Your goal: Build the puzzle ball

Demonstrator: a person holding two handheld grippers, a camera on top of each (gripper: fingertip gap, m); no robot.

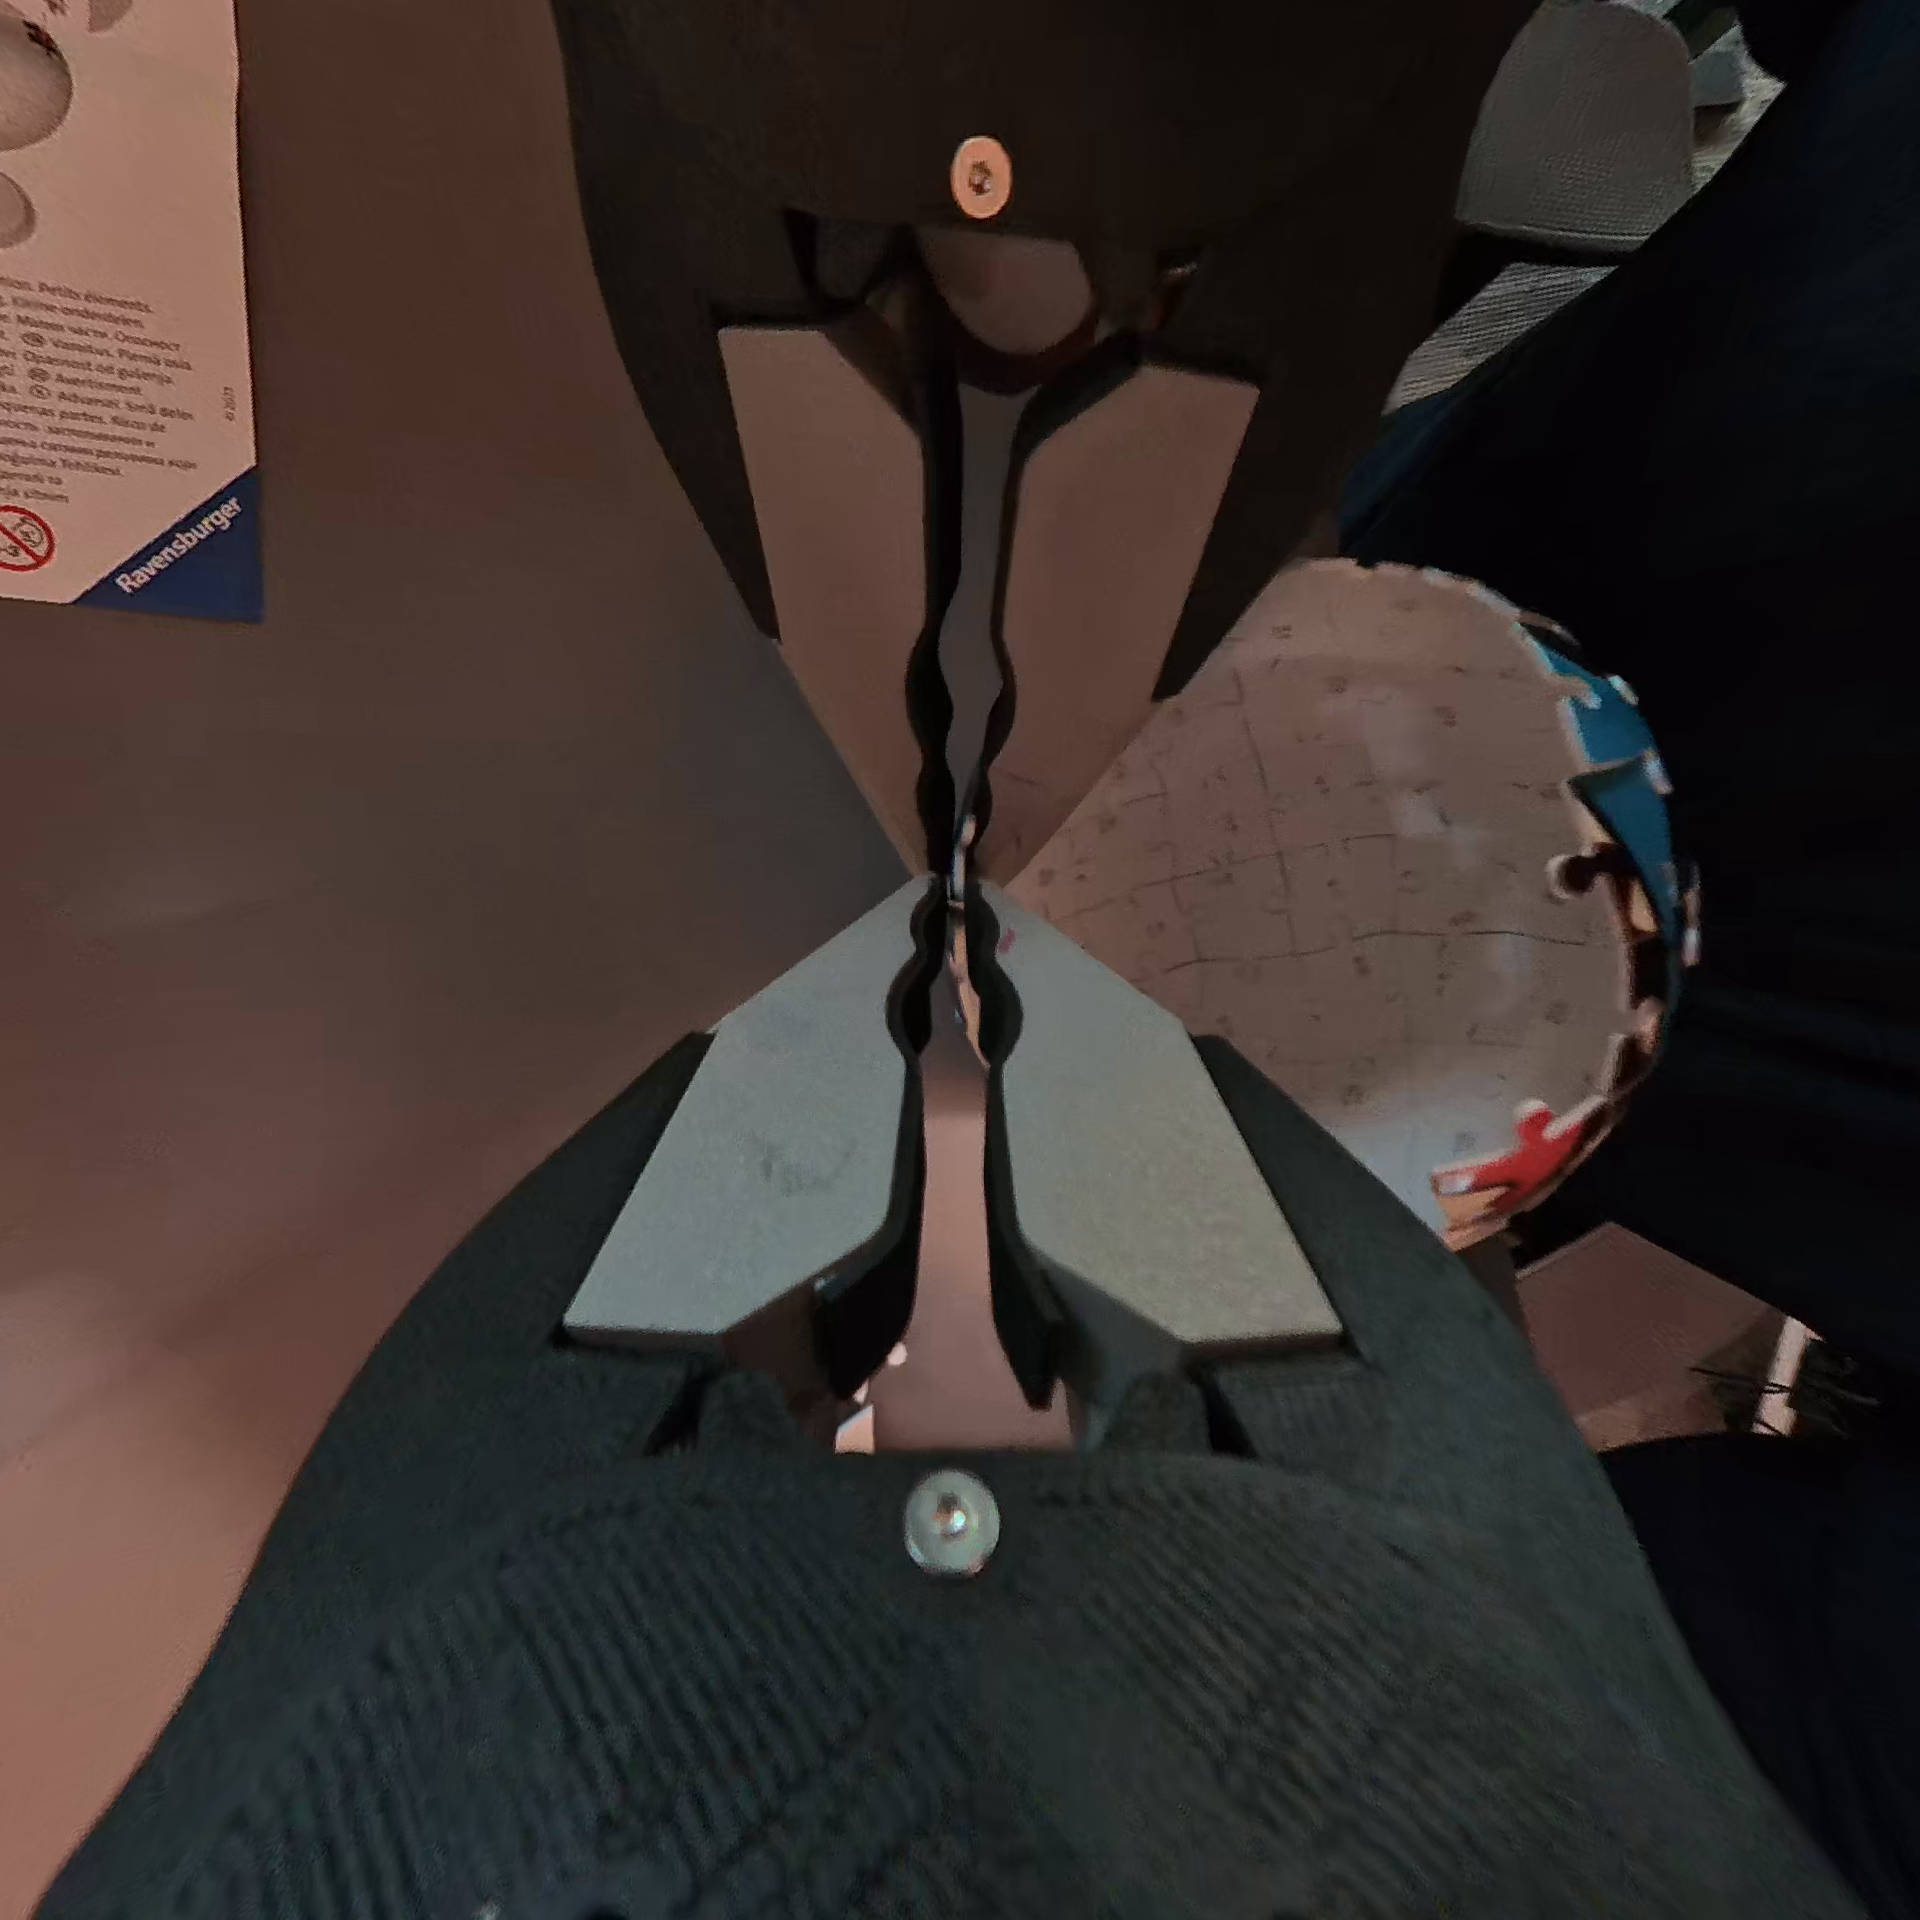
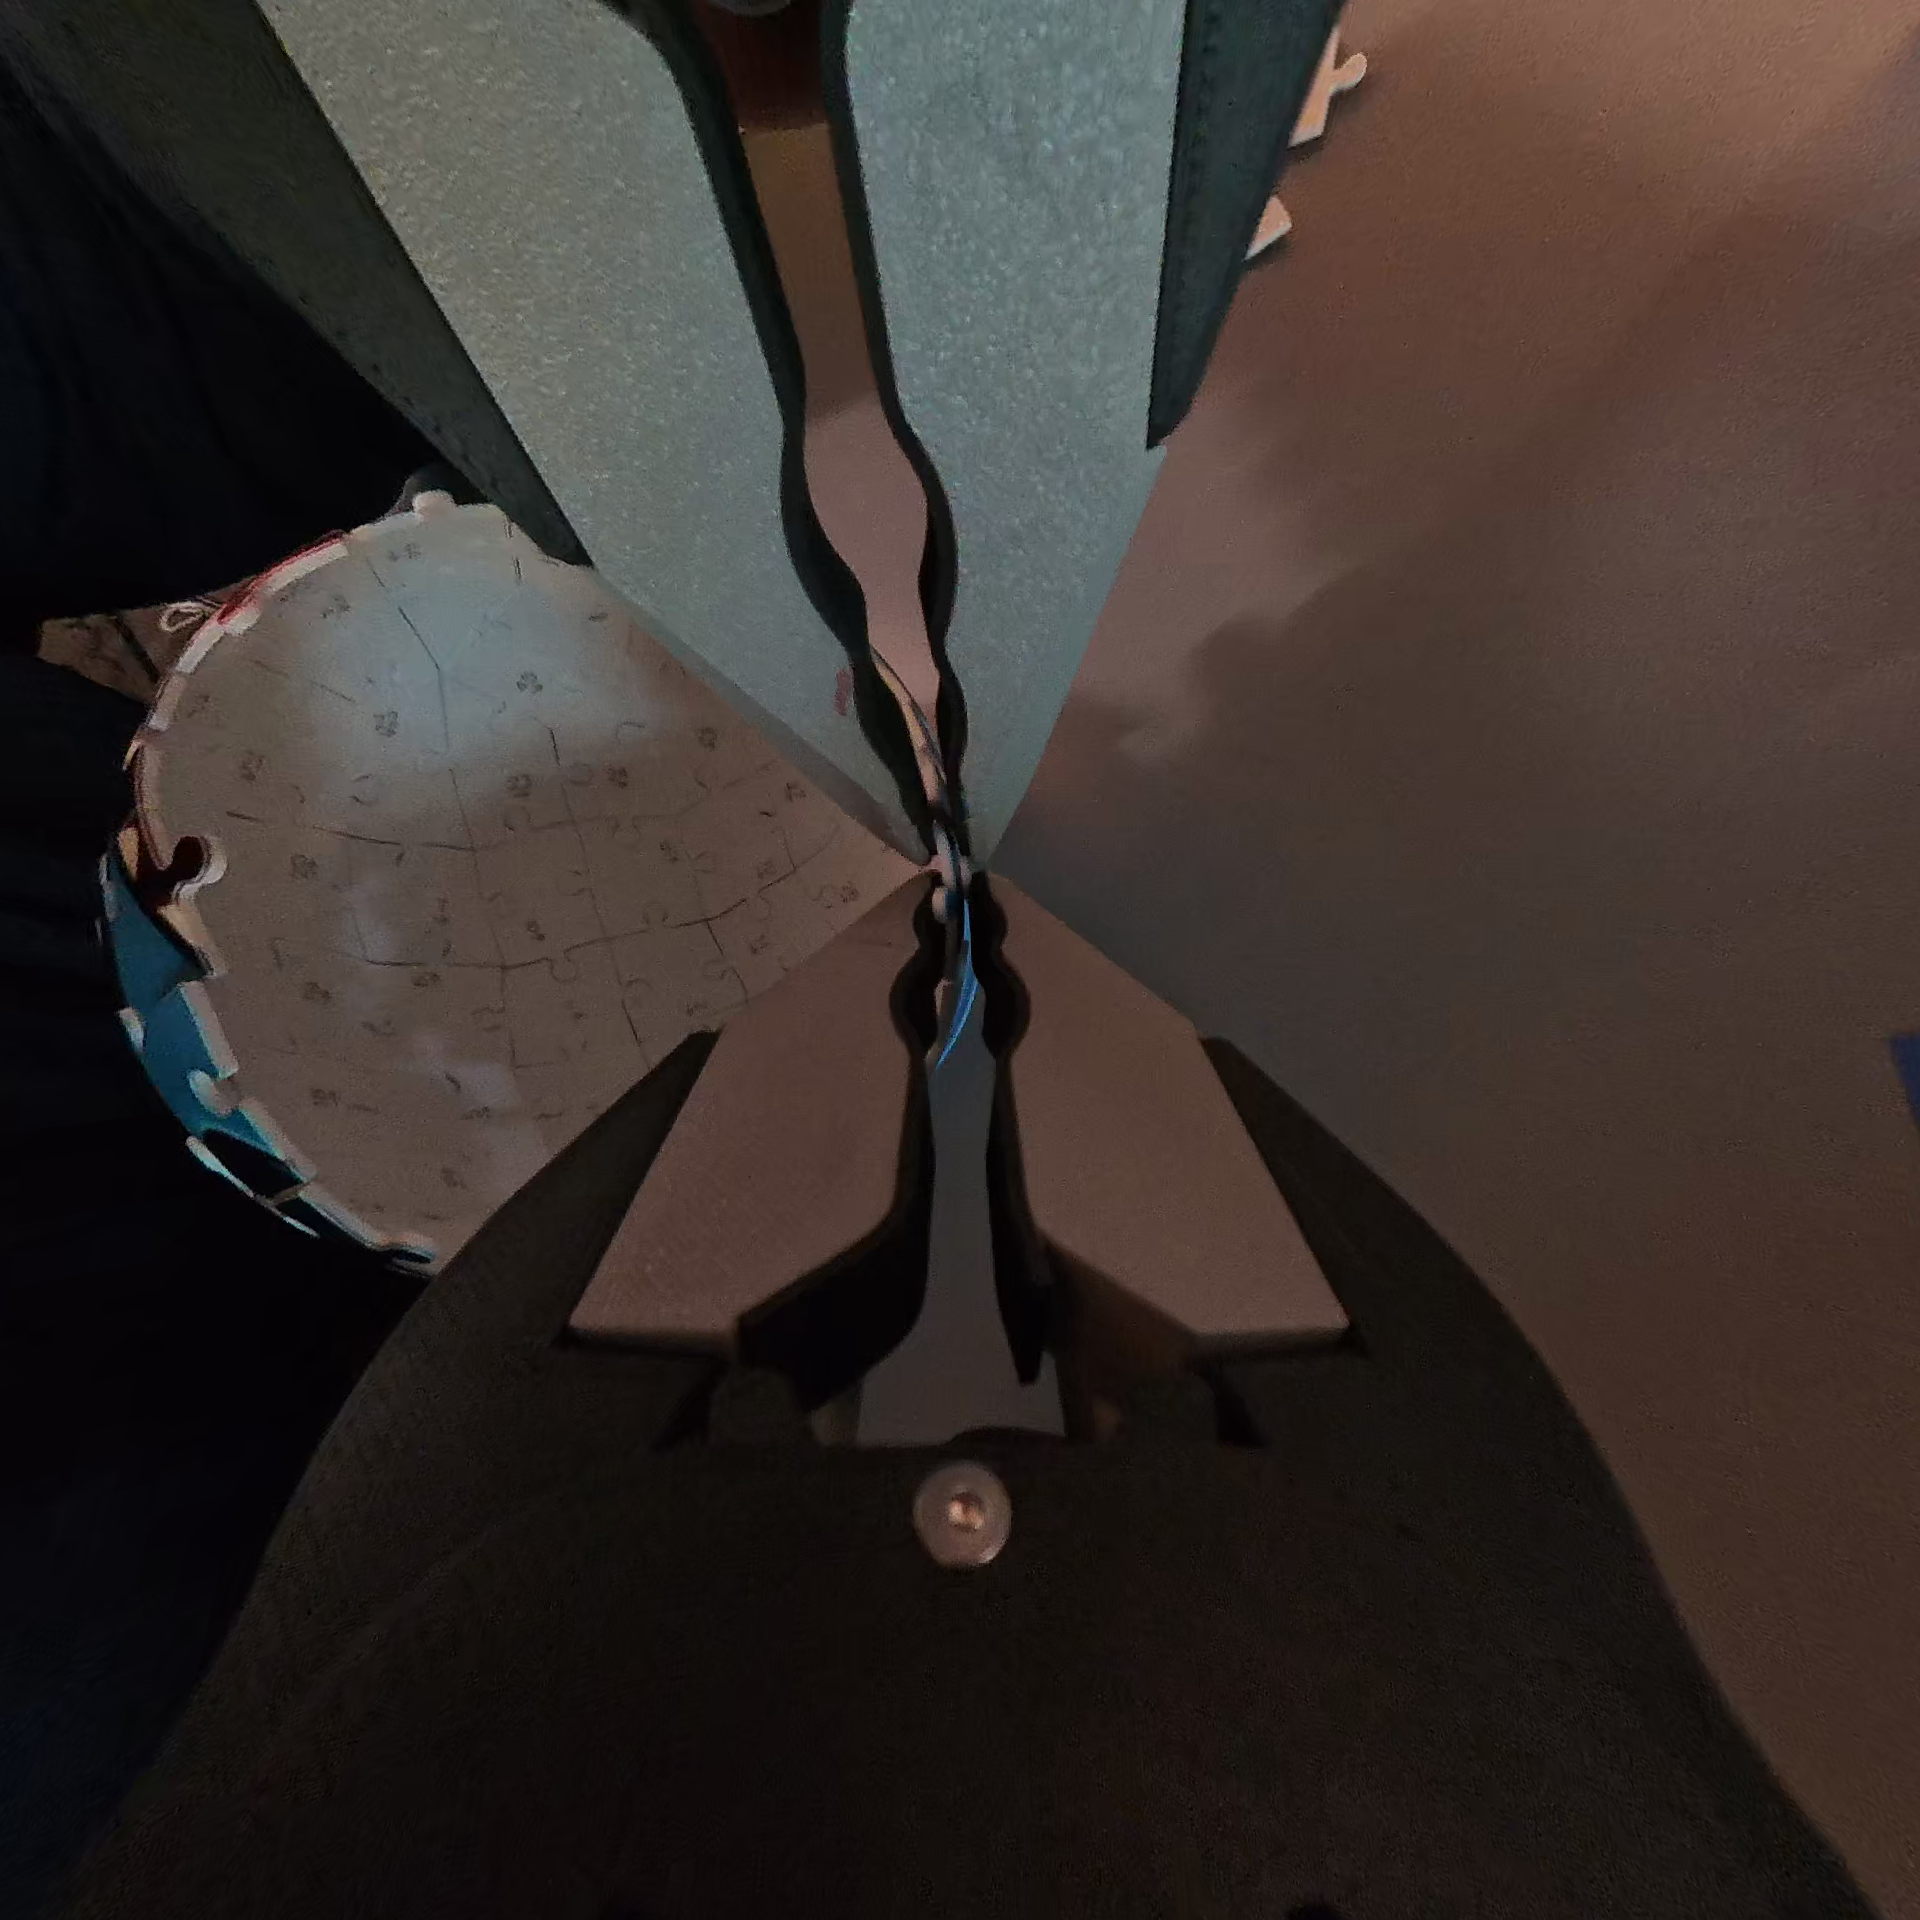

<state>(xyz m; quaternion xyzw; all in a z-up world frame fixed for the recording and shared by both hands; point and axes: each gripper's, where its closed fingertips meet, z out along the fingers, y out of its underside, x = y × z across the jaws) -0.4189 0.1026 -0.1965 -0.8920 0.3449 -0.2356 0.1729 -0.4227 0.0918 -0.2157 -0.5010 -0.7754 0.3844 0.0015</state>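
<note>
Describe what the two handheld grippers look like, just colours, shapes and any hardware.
Both match. The left gripper has a black, ridged plastic body with a silver screw at its centre. Two flat grey metal fingers taper to a point, each lined with a black wavy-edged pad. The right gripper is the same build: dark body, silver screw, tapering plates, wavy black pads. No cables or sleeves show.

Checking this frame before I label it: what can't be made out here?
- Puzzle piece: right wrist view, only a blue sliver shows between the fingers; shape hidden.
- Puzzle ball: left wrist view, the near side is behind the grippers.
- Leaflet: left wrist view, cut off by the frame edge.
</note>
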